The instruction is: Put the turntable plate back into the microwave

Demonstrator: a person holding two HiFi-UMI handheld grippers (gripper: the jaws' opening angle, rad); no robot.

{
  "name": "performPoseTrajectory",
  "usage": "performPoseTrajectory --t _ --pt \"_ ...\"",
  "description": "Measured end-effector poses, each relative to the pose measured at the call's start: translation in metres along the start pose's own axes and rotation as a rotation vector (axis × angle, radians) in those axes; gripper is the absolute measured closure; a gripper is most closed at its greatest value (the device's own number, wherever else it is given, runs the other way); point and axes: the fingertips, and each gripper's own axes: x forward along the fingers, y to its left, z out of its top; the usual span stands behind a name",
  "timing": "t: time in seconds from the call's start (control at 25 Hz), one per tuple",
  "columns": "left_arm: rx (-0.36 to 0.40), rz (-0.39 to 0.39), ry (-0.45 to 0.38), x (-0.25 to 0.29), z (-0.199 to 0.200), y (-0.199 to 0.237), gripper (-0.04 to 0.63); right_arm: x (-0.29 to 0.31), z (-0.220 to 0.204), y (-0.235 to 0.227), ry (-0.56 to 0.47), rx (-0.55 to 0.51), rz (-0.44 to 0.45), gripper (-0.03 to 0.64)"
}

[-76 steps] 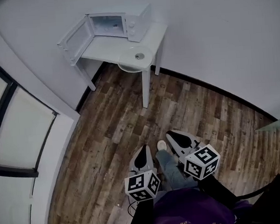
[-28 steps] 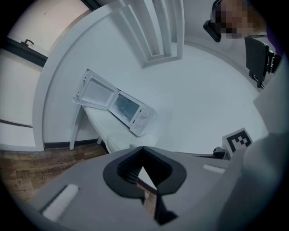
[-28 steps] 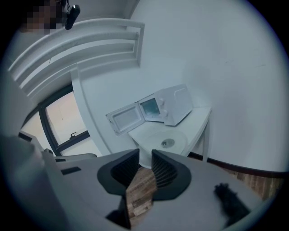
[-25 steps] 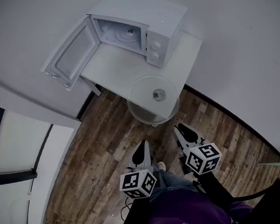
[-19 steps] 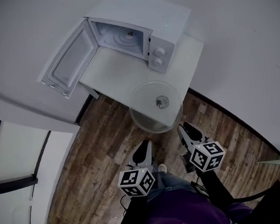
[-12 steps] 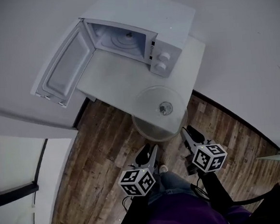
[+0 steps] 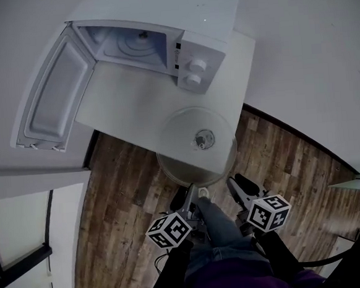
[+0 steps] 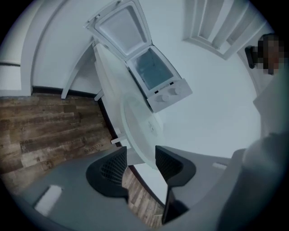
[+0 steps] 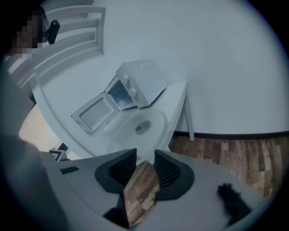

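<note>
While the glass turntable plate is lying on the table, overhanging its front edge before the open microwave, the left gripper and right gripper are hovering just short of its near rim, the left seemingly nearer, both jaws having just been opening, spread and pinching nothing.

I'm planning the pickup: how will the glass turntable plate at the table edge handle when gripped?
The turntable plate looks like clear glass, so it is probably rigid, smooth and slippery at the rim, and breakable if dropped on the wood floor. It overhangs the table edge, so a downward push on that side might tip it.
</note>
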Motion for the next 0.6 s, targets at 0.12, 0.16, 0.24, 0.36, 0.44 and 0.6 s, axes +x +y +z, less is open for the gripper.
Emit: performPoseTrajectory --t 0.12,0.16,0.24,0.36,0.44,0.6 --pt "-0.094 -0.024 -0.022 0.013 -0.004 0.002 0.399 0.002 -0.013 -0.002 0.041 0.033 0.036 0.500" --pt "-0.114 -0.029 -0.035 0.017 -0.003 0.003 0.399 0.004 -0.017 0.000 0.058 0.033 0.052 0.500" --pt "-0.113 -0.031 -0.063 0.025 0.000 0.006 0.399 0.008 -0.025 0.004 0.087 0.036 0.087 0.500" --pt "-0.103 -0.065 -0.105 0.033 0.004 0.004 0.400 0.016 -0.039 0.011 0.121 0.060 0.142 0.500" --pt "-0.139 -0.120 -0.140 0.036 0.007 0.000 0.408 0.020 -0.043 0.023 0.128 0.101 0.214 0.501" --pt "-0.165 -0.157 -0.183 0.037 0.011 0.000 0.481 0.030 -0.045 0.042 0.141 0.241 0.336 0.500"
